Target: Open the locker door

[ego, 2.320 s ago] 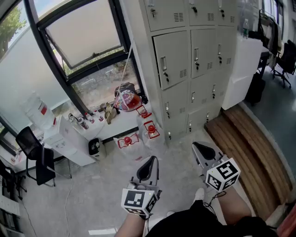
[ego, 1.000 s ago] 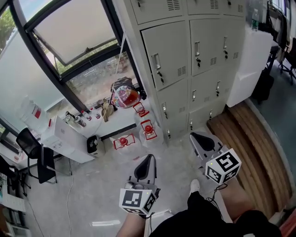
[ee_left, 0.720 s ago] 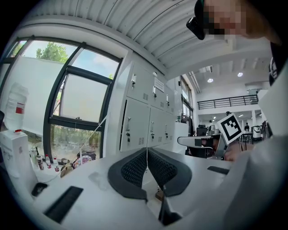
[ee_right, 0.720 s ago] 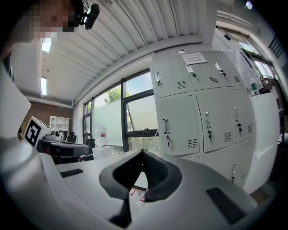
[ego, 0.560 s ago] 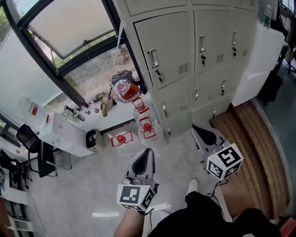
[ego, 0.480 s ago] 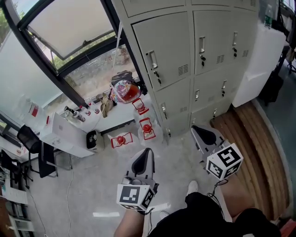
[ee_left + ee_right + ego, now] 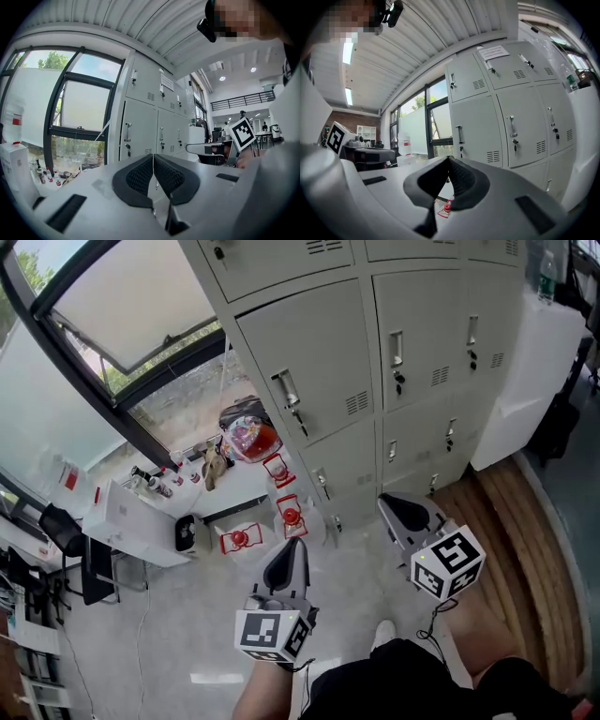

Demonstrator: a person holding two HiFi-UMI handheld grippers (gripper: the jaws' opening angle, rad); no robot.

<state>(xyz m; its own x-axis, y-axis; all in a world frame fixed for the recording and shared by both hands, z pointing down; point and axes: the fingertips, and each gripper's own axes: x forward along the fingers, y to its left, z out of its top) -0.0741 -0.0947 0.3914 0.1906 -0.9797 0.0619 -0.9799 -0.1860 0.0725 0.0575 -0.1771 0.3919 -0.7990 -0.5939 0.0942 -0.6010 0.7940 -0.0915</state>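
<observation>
A bank of grey metal lockers stands ahead, all doors closed. The nearest door has a vertical handle with a key lock under it. My left gripper is held level in front of the lockers, well short of them, jaws shut and empty. My right gripper is beside it at the right, also shut with nothing in it. In the left gripper view the pads meet, and the door handle shows beyond them. In the right gripper view the handle is above the closed jaws.
A large window adjoins the lockers at the left. Below it a low white shelf holds bottles and a colourful bag. Red lantern-like items lie on the floor. A wooden platform and a white cabinet are at the right.
Both grippers and the head have moved closer to the lockers; the nearest door now looms larger. Both pairs of jaws stay shut and empty.
</observation>
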